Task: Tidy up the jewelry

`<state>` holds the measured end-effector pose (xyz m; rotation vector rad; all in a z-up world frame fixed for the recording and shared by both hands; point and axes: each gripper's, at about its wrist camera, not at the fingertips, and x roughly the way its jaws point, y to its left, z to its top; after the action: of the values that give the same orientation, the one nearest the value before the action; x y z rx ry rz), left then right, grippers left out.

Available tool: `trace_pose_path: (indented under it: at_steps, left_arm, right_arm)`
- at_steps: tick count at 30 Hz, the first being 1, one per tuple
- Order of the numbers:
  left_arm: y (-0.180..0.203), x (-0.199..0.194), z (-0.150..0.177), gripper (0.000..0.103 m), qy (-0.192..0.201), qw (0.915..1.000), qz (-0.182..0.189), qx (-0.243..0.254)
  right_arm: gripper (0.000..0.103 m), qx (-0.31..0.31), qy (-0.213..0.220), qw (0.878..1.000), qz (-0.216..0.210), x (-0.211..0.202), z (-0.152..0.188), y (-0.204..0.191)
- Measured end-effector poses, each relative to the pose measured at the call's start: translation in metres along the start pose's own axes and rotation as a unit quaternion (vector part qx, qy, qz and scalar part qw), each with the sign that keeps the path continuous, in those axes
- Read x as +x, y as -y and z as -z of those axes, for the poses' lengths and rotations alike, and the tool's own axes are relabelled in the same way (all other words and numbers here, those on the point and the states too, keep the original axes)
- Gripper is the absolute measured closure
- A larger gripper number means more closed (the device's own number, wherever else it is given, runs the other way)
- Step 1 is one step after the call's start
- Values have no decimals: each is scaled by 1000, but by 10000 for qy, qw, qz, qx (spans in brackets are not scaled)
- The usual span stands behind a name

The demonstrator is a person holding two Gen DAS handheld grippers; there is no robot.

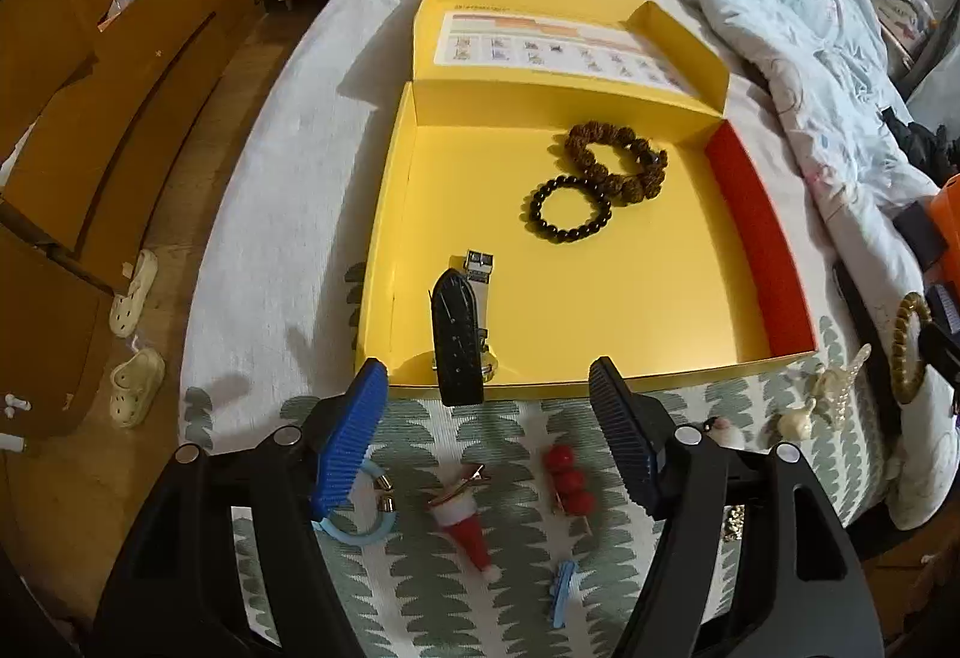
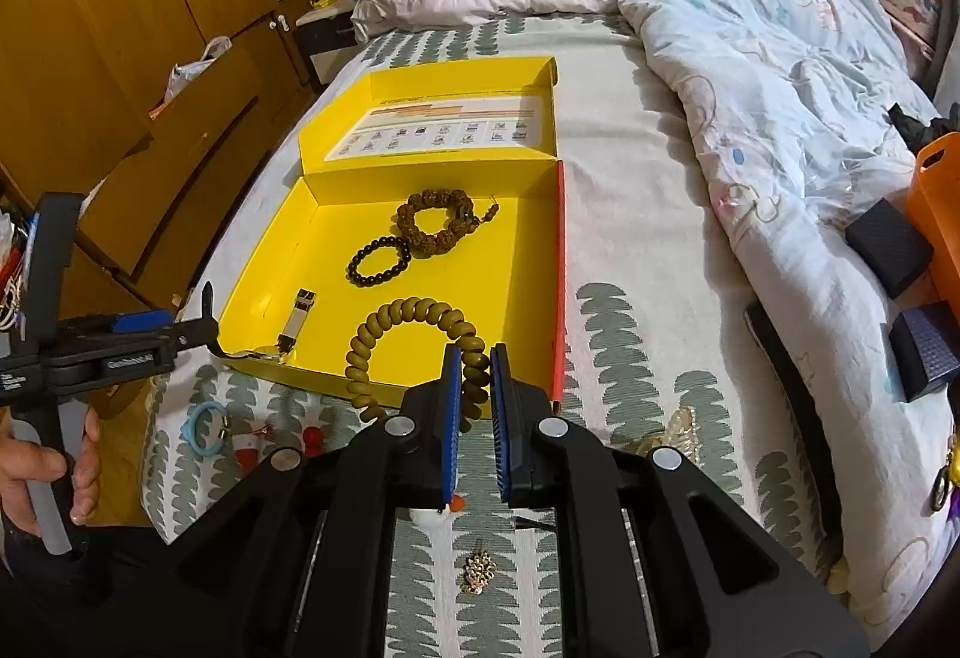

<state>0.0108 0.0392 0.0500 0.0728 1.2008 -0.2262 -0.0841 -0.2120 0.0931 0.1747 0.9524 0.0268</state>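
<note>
Left gripper (image 1: 486,388): jaws spread, nothing pinched; watch seen just beyond them.
Watch (image 1: 459,334): draped over near wall of yellow box (image 1: 600,298), strap end hanging outside.
Black bracelet (image 1: 569,209), brown bracelet (image 1: 618,159): laid touching, far part of box.
Right gripper (image 2: 476,364): jaws pinched on olive bracelet (image 2: 408,322), held over box's near right edge.

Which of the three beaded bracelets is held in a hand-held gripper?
The olive-green disc-bead bracelet, clamped by the right hand-held gripper; the black and knobbly brown ones lie loose in the box.
</note>
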Motion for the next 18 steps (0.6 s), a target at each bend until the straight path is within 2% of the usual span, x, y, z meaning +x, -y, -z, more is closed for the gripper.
trace_pose_path:
  at_steps: [1,2,3,6,8,9,11,18]
  left_arm:
    - [-1,5,0,41,-51,10000,12,3]
    - [-1,10,0,54,-116,9999,14,-11]
    - [-2,17,-1,59,-206,9998,44,-17]
    - [-2,29,-1,64,-354,9994,32,-18]
    - [-4,35,-1,73,-381,9992,-39,-59]
    - [-4,37,-2,73,-401,9992,-43,-79]
    - [-5,38,-3,85,-385,9992,-21,-95]
    - [-5,37,-1,85,-328,9994,24,-132]
  right_arm:
    - [93,-6,-8,10000,1,1,0,0]
    - [93,-4,-9,10000,-3,1,0,0]
    - [93,-3,-15,10000,8,2,0,0]
    - [93,-6,-16,10000,13,2,0,-1]
    - [93,-8,-18,10000,-8,2,0,-1]
    - [93,-5,-19,10000,-4,2,0,-1]
    - [93,5,-22,10000,-6,2,1,0]
    - [93,15,-15,10000,-11,2,2,3]
